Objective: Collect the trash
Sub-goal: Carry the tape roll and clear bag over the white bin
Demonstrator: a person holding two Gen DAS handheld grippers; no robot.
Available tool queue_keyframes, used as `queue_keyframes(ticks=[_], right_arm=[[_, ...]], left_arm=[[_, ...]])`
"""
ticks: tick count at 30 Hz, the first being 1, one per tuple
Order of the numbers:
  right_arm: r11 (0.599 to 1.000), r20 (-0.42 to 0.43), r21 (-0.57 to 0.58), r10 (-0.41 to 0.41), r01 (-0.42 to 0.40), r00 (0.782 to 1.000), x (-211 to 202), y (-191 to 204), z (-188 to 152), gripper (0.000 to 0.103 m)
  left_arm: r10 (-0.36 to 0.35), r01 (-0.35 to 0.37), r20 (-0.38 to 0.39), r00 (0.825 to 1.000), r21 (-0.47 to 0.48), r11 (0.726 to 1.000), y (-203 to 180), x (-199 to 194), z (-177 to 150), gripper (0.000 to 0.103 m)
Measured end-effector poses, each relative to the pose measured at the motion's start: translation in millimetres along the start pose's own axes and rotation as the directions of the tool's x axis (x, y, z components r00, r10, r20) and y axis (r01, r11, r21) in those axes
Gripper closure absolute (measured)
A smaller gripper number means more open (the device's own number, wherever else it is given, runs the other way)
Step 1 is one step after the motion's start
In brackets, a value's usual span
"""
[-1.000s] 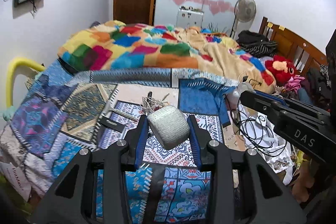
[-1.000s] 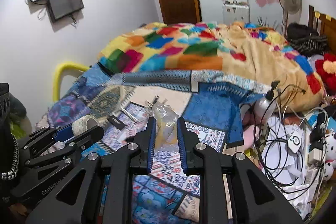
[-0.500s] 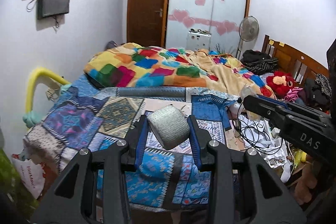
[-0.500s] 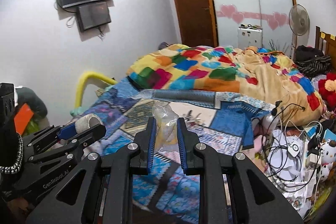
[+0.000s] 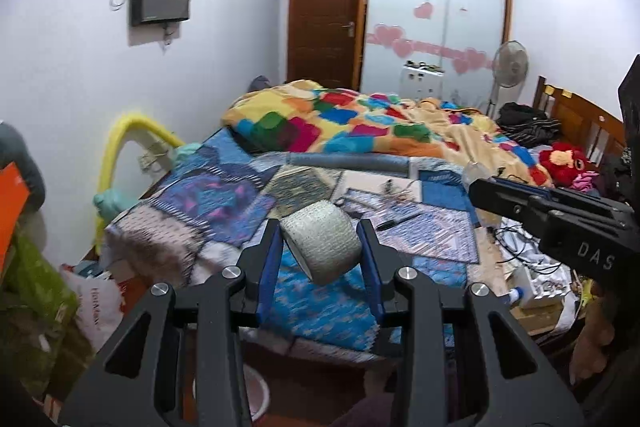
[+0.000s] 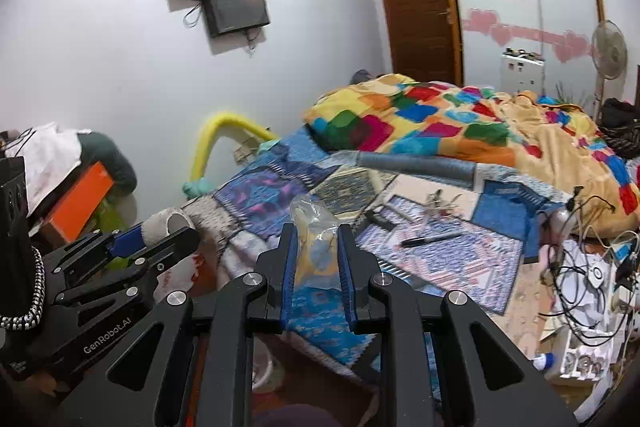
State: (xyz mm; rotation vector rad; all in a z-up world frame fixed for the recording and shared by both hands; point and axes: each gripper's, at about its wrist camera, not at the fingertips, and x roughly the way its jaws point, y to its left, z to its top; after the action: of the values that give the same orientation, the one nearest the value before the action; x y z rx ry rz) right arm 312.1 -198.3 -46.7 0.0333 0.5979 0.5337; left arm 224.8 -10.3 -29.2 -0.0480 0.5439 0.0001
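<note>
My left gripper (image 5: 320, 247) is shut on a grey-white roll of tape (image 5: 322, 245), tilted between its blue pads, held in the air off the foot of the bed. The same roll (image 6: 170, 223) shows in the right wrist view, in the left gripper (image 6: 160, 237) at lower left. My right gripper (image 6: 318, 255) is shut on a crumpled clear plastic bag (image 6: 314, 227) with yellow inside. In the left wrist view the right gripper's body (image 5: 560, 223) crosses from the right, with the bag (image 5: 474, 169) just at its tip.
The bed (image 5: 224, 211) carries patterned mats, a colourful blanket (image 5: 360, 123), a black marker (image 6: 430, 239) and small metal bits (image 6: 440, 201). Cables and boxes (image 6: 580, 287) lie right. Bags (image 5: 92, 303) and a pink bin (image 5: 254, 393) sit at lower left. A yellow tube (image 5: 120, 143) arches by the wall.
Both grippers have drawn back from the bed and risen, keeping the roll and the bag. The bed now looks farther away, and the wall screens and the floor below the bed have come into view.
</note>
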Motion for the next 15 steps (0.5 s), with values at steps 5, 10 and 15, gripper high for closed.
queue_keyframes(ticks=[5, 10, 15], right_arm=[[0.999, -0.028, -0.035, 0.038, -0.039, 0.999, 12.6, 30.2, -5.6, 0.085], [0.995, -0.07, -0.073, 0.066, -0.071, 0.995, 27.8, 61.0, -13.6, 0.085], [0.989, -0.128, -0.106, 0.093, -0.107, 0.987, 49.9, 88.3, -21.6, 0.085]], left_arm=[[0.049, -0.049, -0.01, 0.999, -0.024, 0.999, 37.0, -11.6, -12.5, 0.066], [0.097, -0.099, -0.028, 0.995, -0.056, 0.994, 78.7, -17.4, -28.0, 0.066], [0.126, -0.131, -0.071, 0.99, -0.081, 0.988, 113.7, -13.7, -47.4, 0.066]])
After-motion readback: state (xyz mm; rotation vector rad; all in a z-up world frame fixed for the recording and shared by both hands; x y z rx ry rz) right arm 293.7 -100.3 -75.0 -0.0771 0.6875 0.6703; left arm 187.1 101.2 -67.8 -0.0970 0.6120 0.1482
